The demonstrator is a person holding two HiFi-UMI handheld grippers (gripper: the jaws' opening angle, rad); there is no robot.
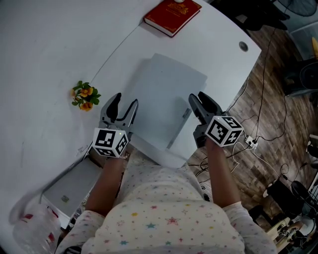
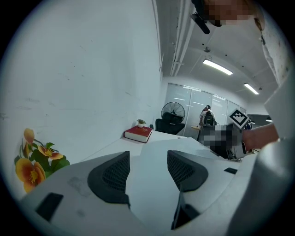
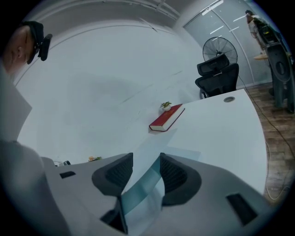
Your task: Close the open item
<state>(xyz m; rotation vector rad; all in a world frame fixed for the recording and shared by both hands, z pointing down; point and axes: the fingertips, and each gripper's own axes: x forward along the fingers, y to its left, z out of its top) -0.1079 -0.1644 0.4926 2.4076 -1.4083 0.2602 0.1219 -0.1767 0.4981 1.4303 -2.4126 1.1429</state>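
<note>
White table (image 1: 44, 44), seen from beside the person.

- Laptop (image 1: 164, 94), pale grey, lies mid-table in front of the person. Its lid (image 3: 143, 189) is tilted low over the base, with a dark gap showing along the right side.
- Right gripper (image 1: 198, 96) is at the laptop's right edge. In the right gripper view its jaws stand a narrow way apart. The lid's edge runs up between them and fills the gap, so the lid is held by that side.
- Left gripper (image 1: 123, 101) is at the laptop's near left edge. Its jaws are spread wide with nothing held, and only the pale laptop surface shows between them in the left gripper view.
- Red book (image 1: 173, 15) lies at the far edge of the table, beyond the laptop.
- Small sprig of orange flowers (image 1: 85, 95) is just left of the left gripper.
- Flat white box (image 1: 69, 191) sits at the near left.
- Cables (image 1: 258, 134) trail over the wood floor on the right.
</note>
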